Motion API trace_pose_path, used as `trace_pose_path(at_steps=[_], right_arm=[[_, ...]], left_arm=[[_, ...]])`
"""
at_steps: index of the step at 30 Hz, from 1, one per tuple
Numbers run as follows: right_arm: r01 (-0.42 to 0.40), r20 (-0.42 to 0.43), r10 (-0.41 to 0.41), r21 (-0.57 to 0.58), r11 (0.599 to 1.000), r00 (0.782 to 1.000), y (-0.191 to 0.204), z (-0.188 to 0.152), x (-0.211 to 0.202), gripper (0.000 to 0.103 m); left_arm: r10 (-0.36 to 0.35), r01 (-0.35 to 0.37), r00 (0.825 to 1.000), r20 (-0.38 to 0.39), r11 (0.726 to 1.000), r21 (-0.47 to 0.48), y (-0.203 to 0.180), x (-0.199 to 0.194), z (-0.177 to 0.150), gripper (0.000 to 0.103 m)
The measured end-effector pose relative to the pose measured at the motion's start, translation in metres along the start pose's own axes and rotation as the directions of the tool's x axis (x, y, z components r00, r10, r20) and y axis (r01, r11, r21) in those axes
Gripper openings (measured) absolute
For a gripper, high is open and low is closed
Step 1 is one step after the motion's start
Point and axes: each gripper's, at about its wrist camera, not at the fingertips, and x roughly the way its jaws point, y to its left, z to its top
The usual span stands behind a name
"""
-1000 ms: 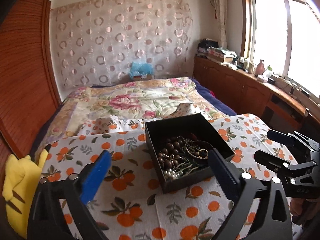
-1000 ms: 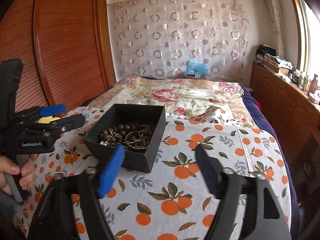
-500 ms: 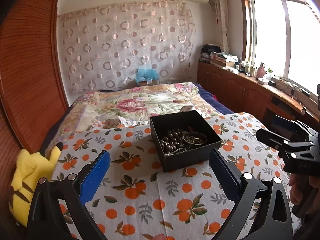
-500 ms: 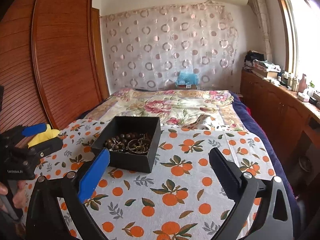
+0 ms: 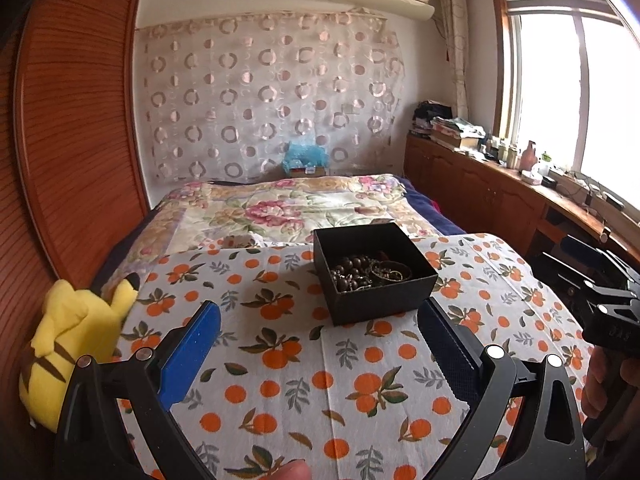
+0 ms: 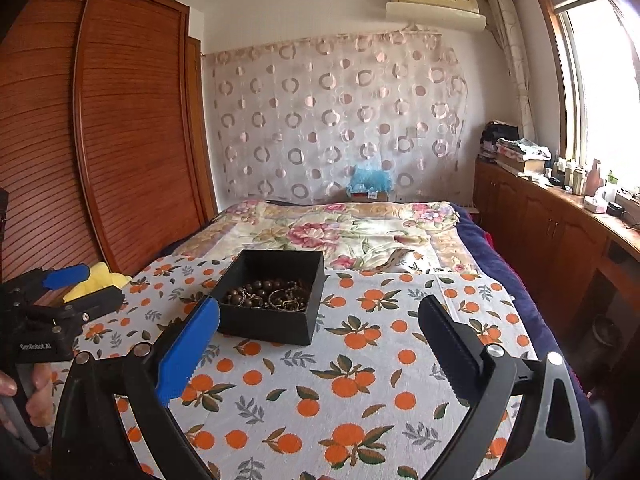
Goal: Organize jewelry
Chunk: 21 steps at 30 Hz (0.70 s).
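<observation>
A black open box (image 5: 372,276) stands on the orange-print cloth (image 5: 312,360). It holds dark bead strands and metal bangles (image 5: 370,272). The box also shows in the right wrist view (image 6: 272,300), with the jewelry (image 6: 268,296) inside. My left gripper (image 5: 316,328) is open and empty, held back from the box on its near side. My right gripper (image 6: 316,328) is open and empty, also short of the box, to its right. Each gripper shows in the other's view: the right one (image 5: 568,268) and the left one (image 6: 80,288).
A yellow plush toy (image 5: 72,344) lies at the cloth's left edge against the wooden wardrobe (image 6: 100,140). A floral quilt (image 5: 280,212) covers the bed behind the box. Wooden cabinets (image 6: 560,232) with bottles run along the right wall under the window.
Both grippers have drawn back and risen from the box, which now looks smaller and farther. Both stay open and empty. The box has not moved.
</observation>
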Motion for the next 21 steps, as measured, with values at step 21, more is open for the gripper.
trace_pose_path(at_steps=[21], right_arm=[[0.008, -0.009, -0.008, 0.021, 1.000, 1.000, -0.003, -0.010, -0.006, 0.100]], left_arm=[[-0.005, 0.006, 1.000, 0.013, 1.000, -0.011, 0.001, -0.013, -0.006, 0.095]])
